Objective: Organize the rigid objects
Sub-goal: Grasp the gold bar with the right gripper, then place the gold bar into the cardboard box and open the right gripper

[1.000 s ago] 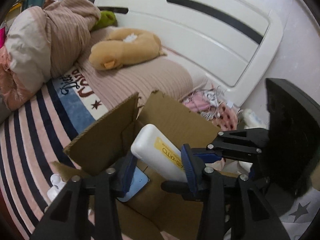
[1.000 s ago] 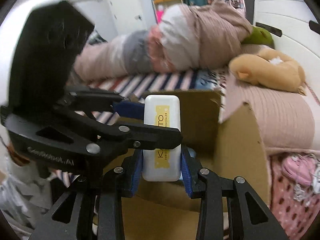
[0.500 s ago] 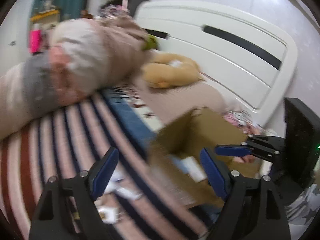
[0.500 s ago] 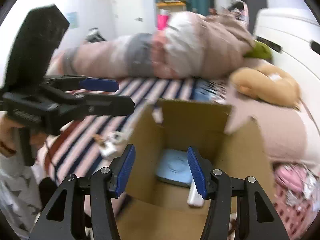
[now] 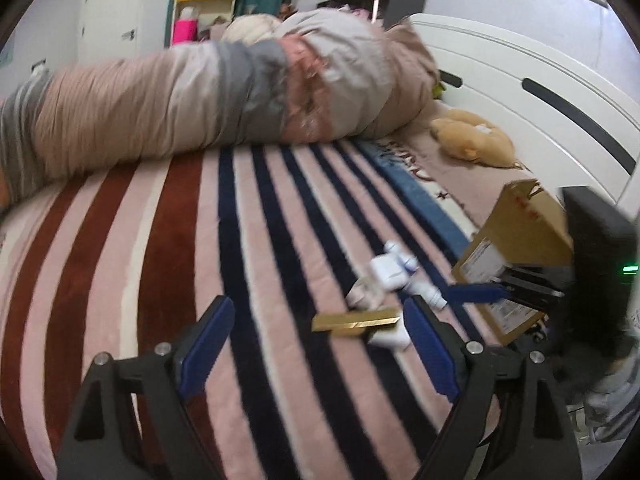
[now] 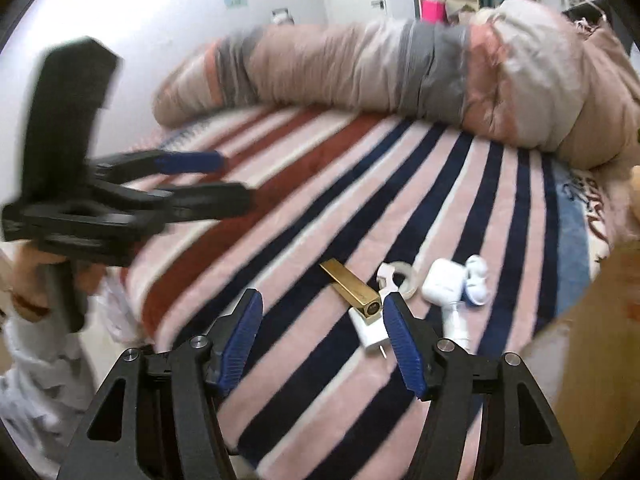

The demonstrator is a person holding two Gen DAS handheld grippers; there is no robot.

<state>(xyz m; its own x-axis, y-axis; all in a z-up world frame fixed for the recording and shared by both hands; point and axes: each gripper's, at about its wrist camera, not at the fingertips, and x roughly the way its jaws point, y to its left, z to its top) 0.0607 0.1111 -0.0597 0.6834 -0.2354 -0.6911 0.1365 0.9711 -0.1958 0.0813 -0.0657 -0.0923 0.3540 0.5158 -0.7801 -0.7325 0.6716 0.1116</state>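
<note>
a: both sets of fingers spread, nothing held?
b: yes. left gripper (image 5: 316, 344) and right gripper (image 6: 322, 338) hang wide over the striped blanket (image 5: 168, 240), probably sizing up the next pick.
a: which?
b: likely the gold bar (image 6: 354, 288), lying on a white charger (image 6: 370, 332), beside the box (image 5: 516, 240).

– What lies on the striped bedspread?
– A gold rectangular bar (image 6: 354, 290), flat, one end resting on a white charger plug (image 6: 370, 331). Beside them sit a clear tape roll (image 6: 398, 276), a white earbud case (image 6: 444, 283), and a small white-and-blue figure (image 6: 476, 280), clustered together.
– Anything else?
– A cardboard box (image 5: 516, 248) nearby.
</note>
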